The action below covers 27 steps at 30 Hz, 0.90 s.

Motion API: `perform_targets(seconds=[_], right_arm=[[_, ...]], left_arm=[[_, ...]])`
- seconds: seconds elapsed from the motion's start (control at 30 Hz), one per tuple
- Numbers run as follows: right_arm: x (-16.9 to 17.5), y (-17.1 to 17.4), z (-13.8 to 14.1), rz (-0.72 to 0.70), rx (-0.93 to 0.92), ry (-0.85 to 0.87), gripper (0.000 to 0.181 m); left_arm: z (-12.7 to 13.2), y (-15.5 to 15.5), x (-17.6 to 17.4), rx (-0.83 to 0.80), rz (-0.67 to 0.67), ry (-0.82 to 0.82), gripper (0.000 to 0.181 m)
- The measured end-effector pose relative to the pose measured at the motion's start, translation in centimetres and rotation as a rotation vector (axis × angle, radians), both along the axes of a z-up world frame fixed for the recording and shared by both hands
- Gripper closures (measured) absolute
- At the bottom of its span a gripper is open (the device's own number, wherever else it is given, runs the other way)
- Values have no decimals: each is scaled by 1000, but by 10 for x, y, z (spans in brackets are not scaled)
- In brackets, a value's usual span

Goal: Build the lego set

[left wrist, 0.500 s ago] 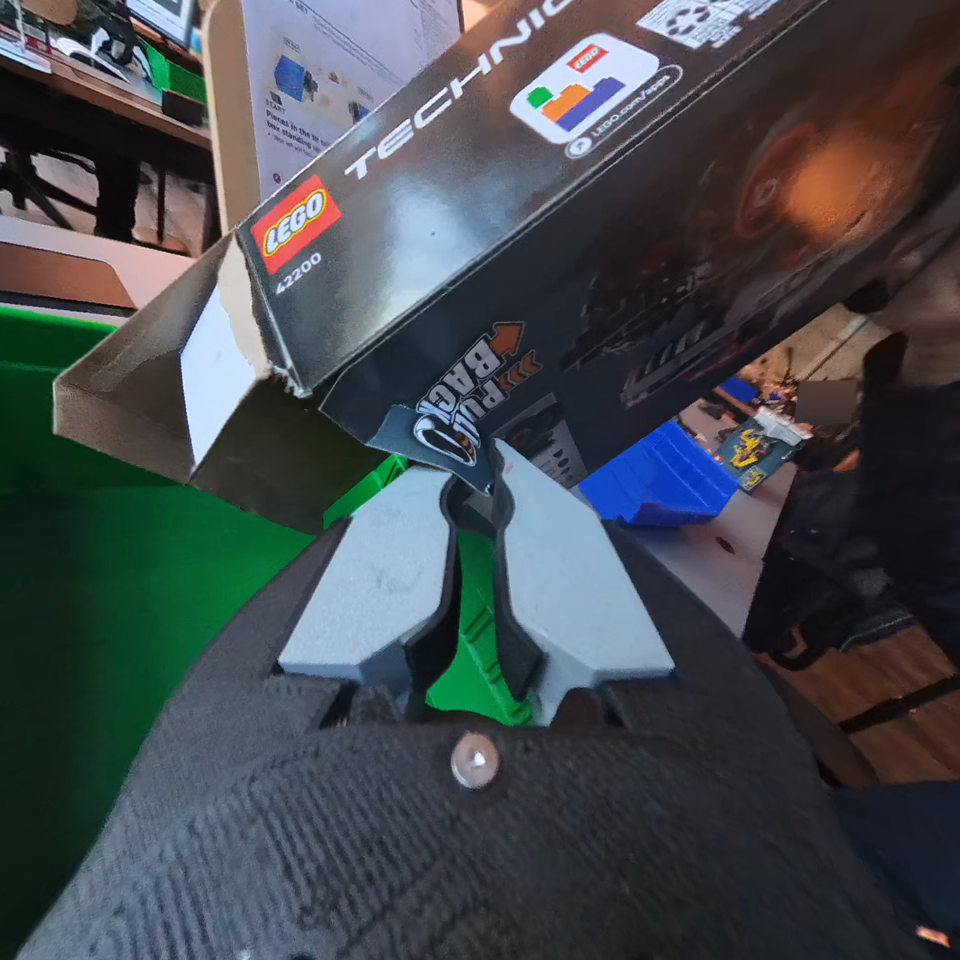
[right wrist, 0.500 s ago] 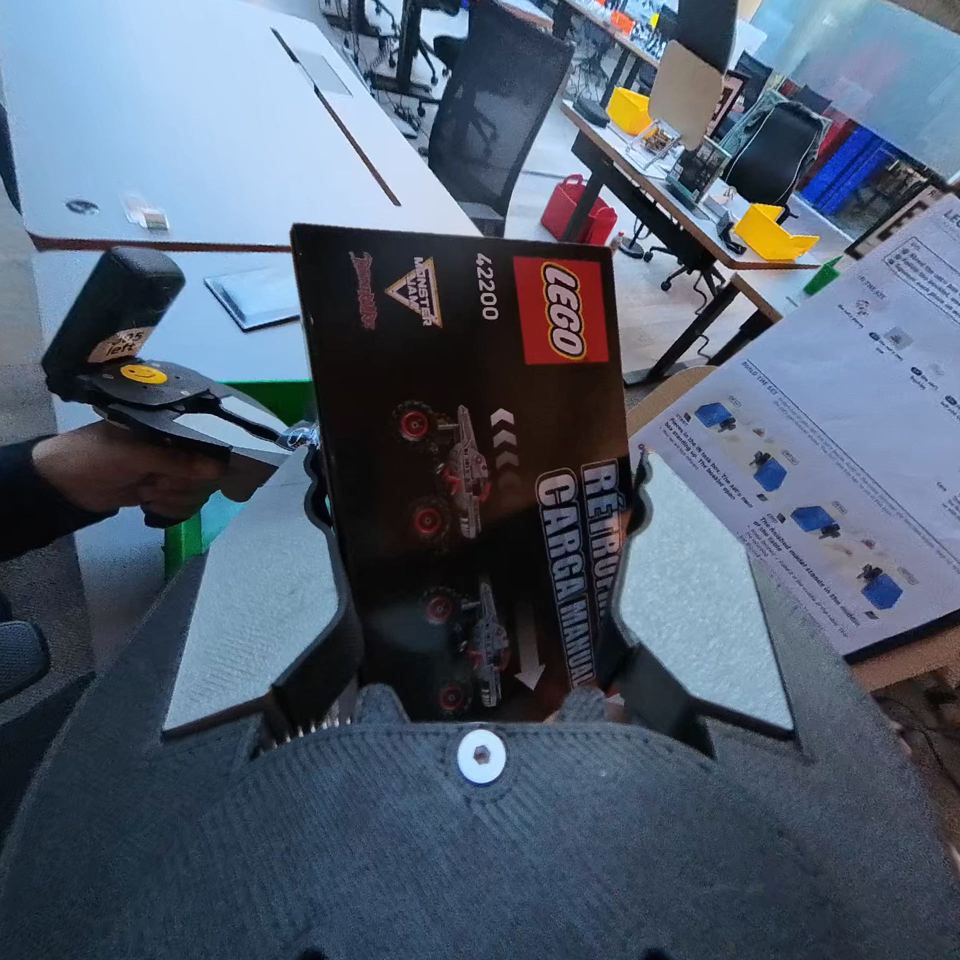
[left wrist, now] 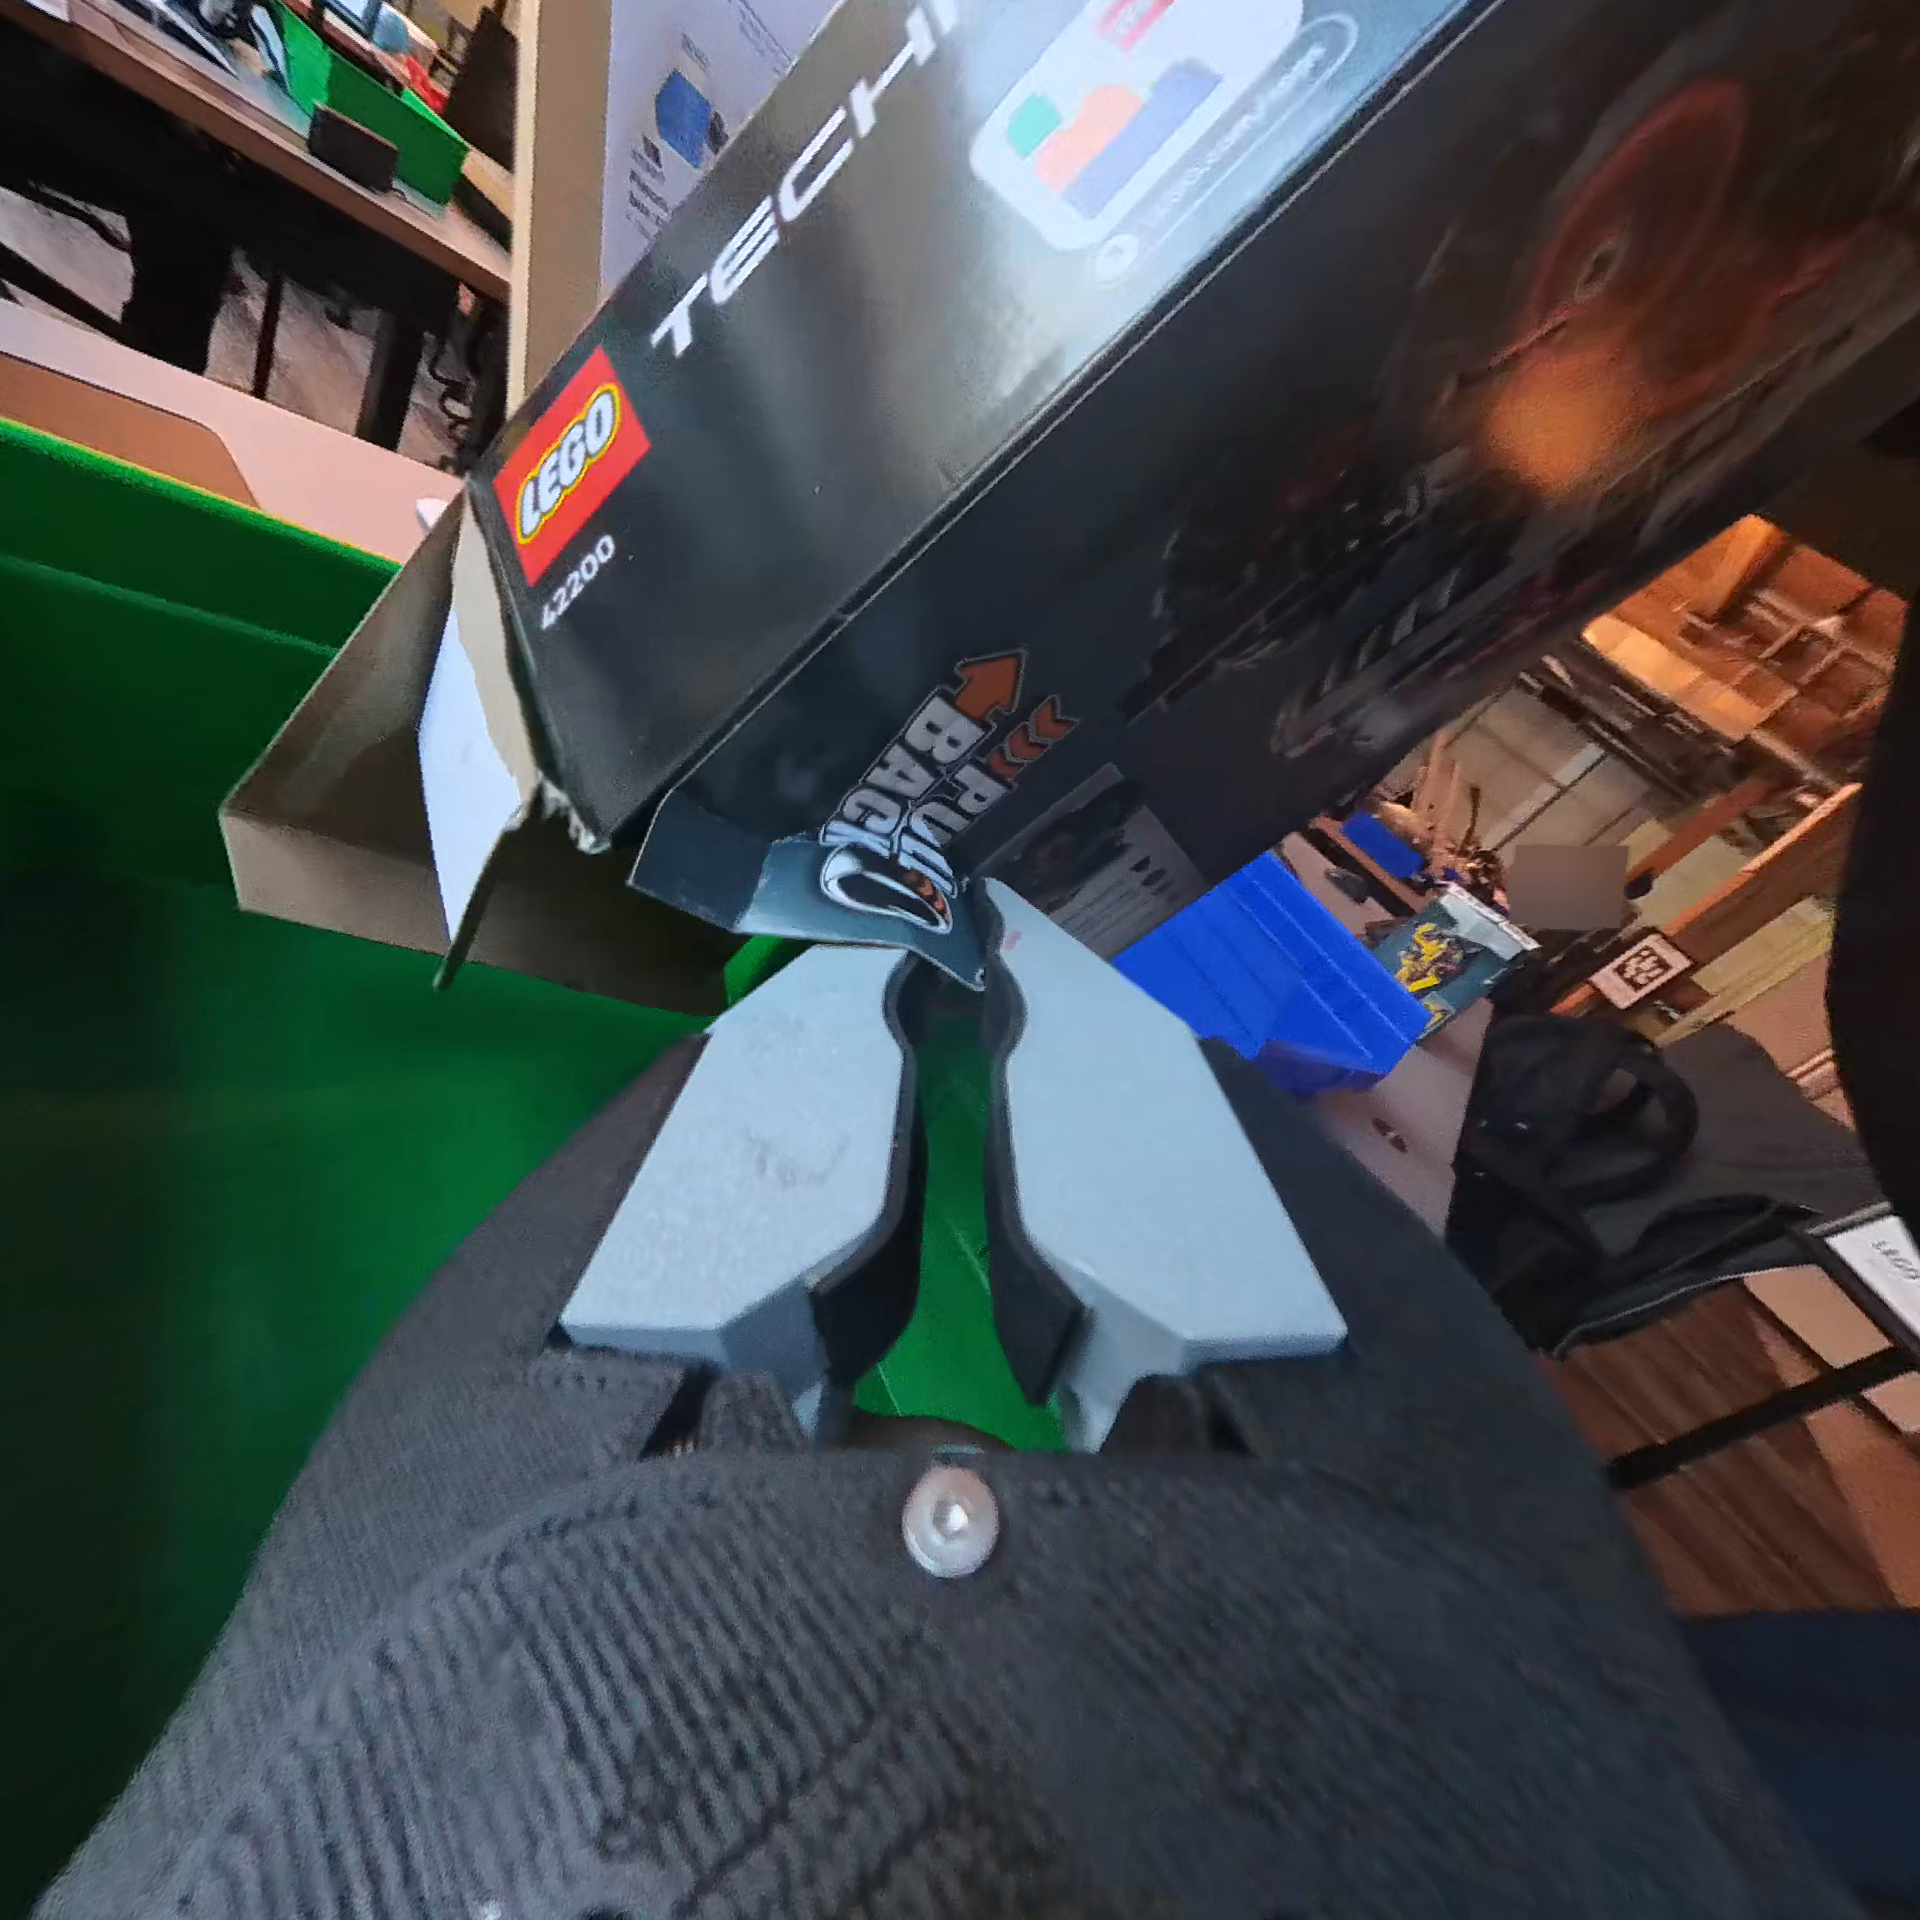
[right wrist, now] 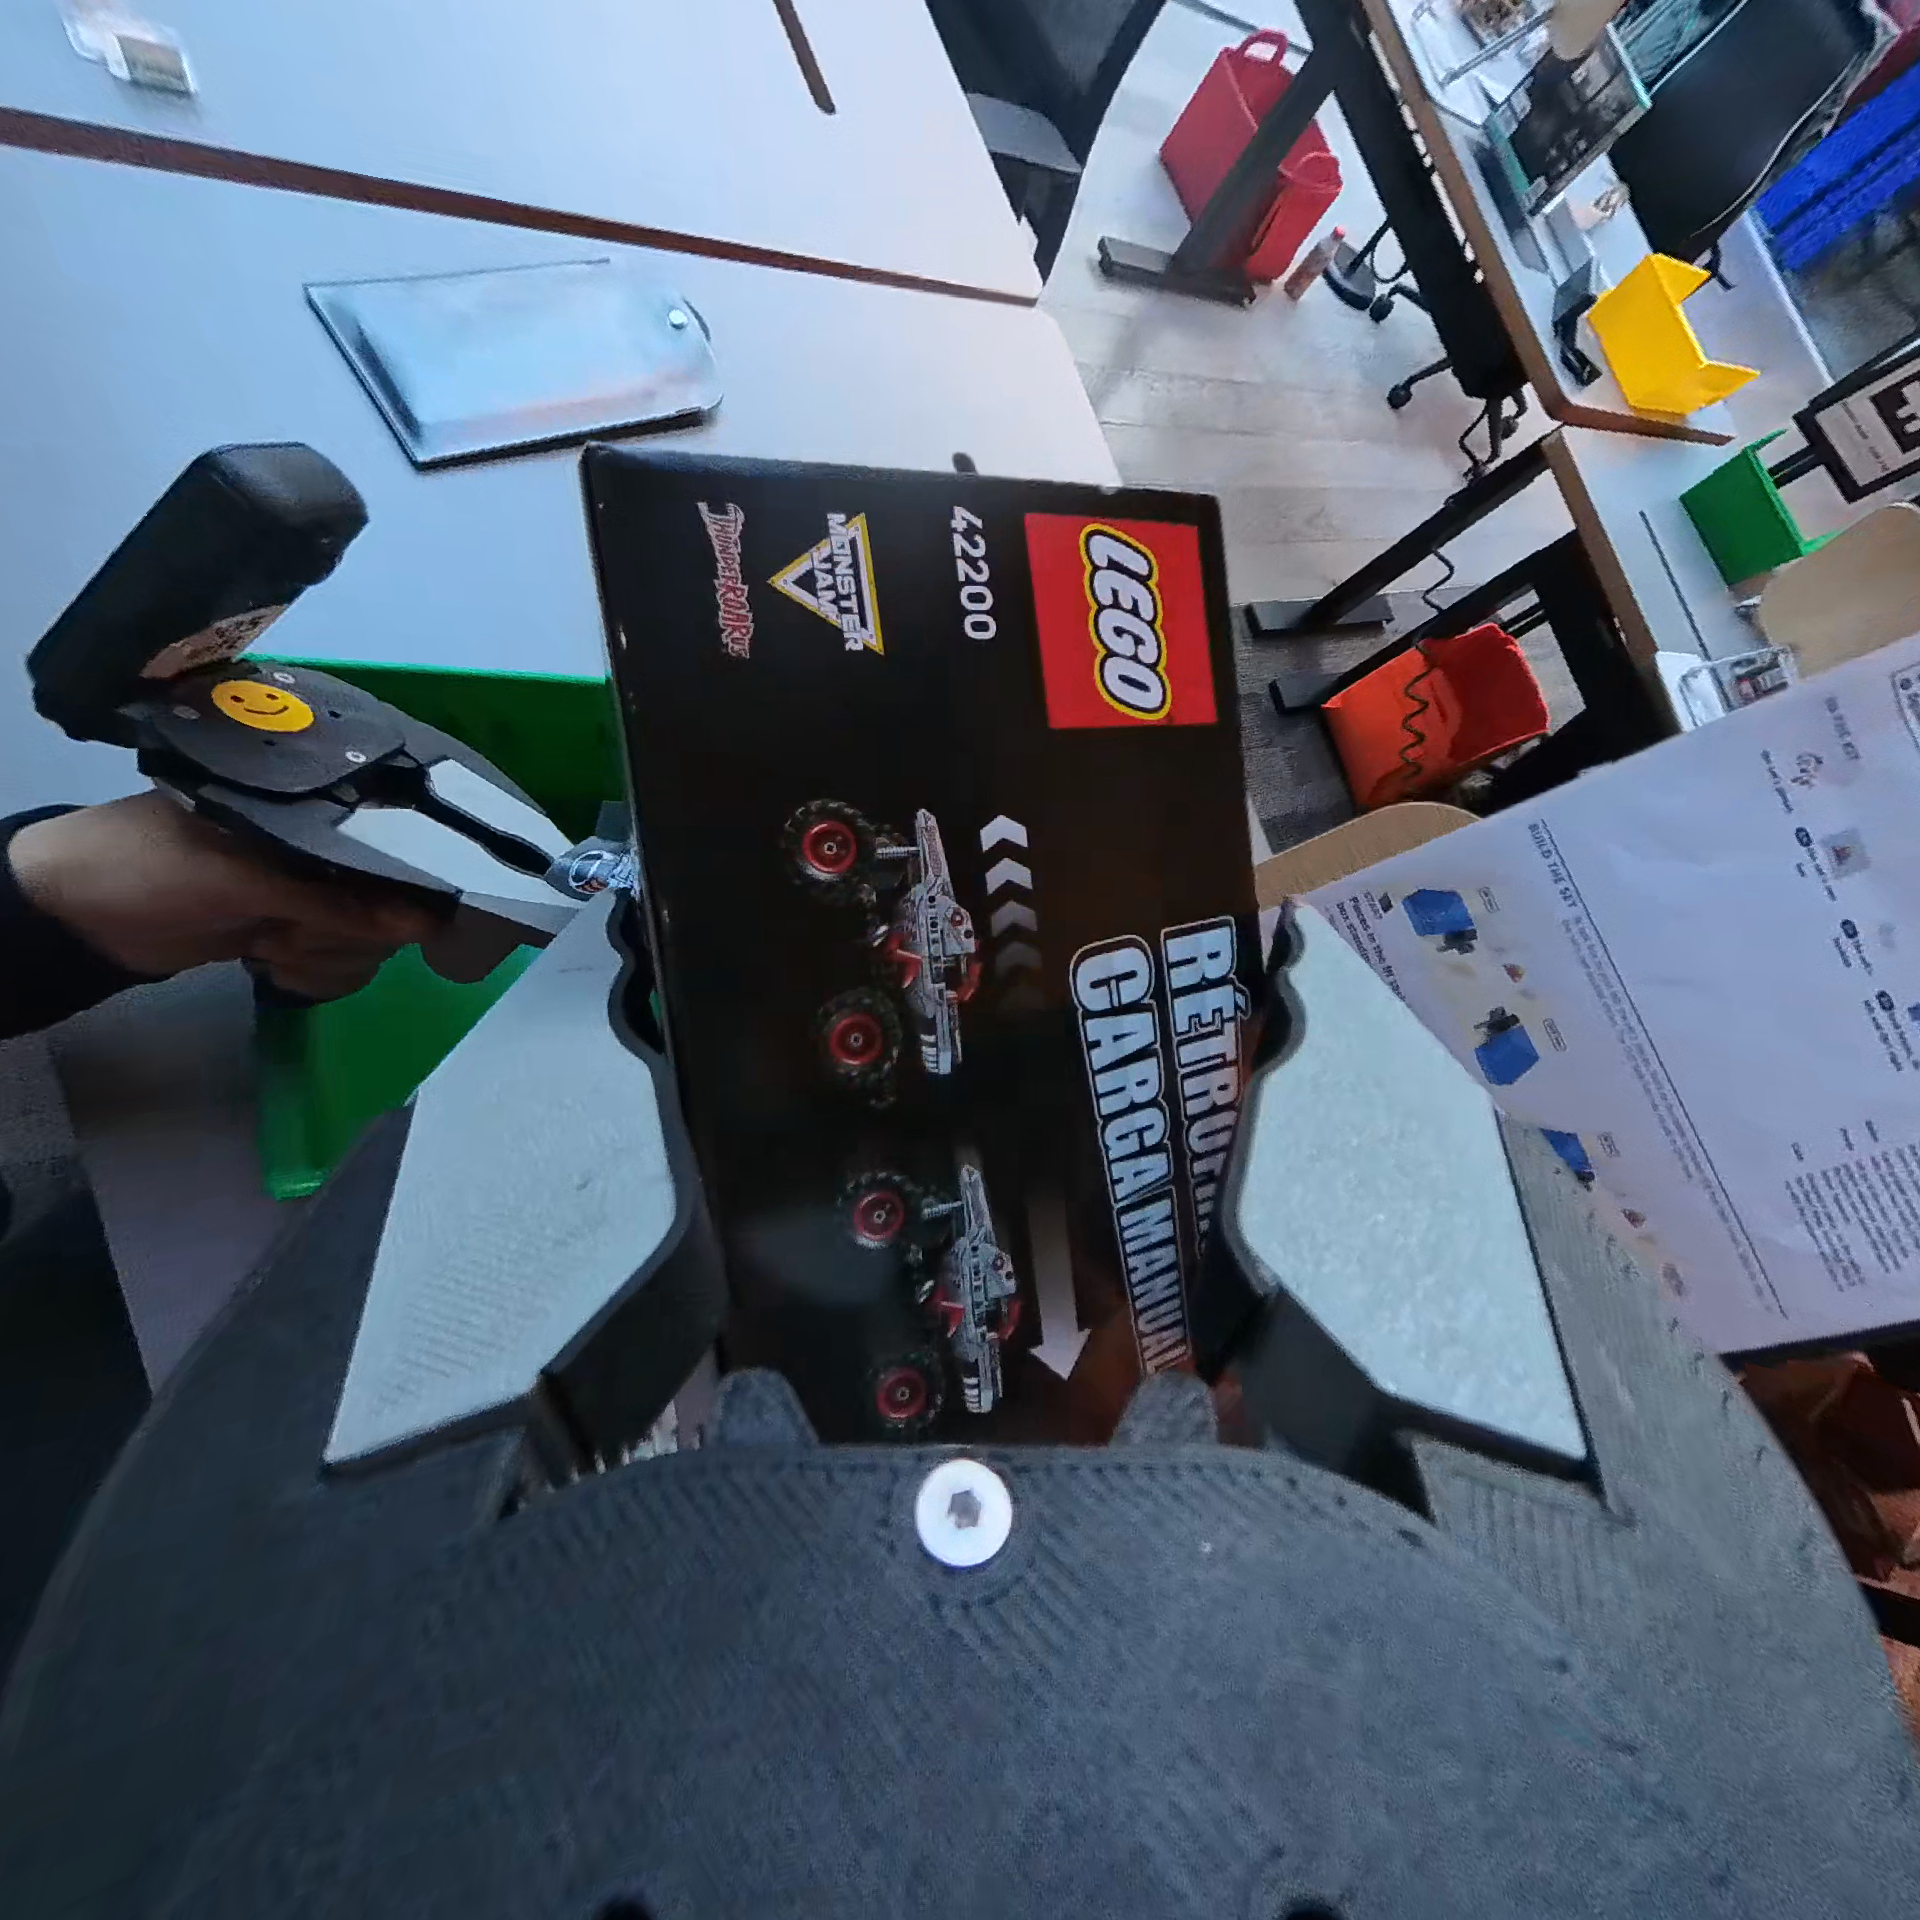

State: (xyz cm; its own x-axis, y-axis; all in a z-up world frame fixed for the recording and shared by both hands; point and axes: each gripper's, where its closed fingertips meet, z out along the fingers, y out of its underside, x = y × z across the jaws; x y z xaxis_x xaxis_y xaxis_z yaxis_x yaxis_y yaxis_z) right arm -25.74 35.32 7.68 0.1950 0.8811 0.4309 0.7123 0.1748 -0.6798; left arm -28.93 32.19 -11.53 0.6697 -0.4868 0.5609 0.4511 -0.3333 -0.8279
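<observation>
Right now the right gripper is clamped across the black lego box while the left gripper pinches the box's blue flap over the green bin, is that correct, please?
Nearly: the torn flap is black printed card, not blue. The left wrist view shows the left gripper shut on it above the green bin; the blue thing is a separate bin behind. The right gripper does clamp the black lego box.

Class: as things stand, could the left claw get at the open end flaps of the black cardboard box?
Probably yes. The left claw already pinches a torn flap at that end of the black cardboard box, and the grey open flaps beside it are unobstructed; the right claw grips the box's far end.
</observation>
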Motion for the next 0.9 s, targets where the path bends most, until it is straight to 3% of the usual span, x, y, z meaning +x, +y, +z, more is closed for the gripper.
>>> perform_targets(seconds=[0.13, 0.33, 0.6, 0.8, 0.9], right_arm=[[-4, 4, -2, 9, -33, -13, 66], [-9, 16, -24, -9, -84, -14, 66], [-10, 3, -14, 62, -16, -2, 67], [-17, -2, -12, 91, 42, 28, 66], [-14, -9, -5, 108, 39, 31, 67]], left_arm=[[1, -2, -10, 3, 21, 15, 180], [-18, 3, -20, -121, 45, 30, 180], [-14, -3, -14, -90, 26, 88, 180], [-13, 0, -20, -95, 4, 25, 181], [-6, -1, -19, -63, 17, 98, 181]])
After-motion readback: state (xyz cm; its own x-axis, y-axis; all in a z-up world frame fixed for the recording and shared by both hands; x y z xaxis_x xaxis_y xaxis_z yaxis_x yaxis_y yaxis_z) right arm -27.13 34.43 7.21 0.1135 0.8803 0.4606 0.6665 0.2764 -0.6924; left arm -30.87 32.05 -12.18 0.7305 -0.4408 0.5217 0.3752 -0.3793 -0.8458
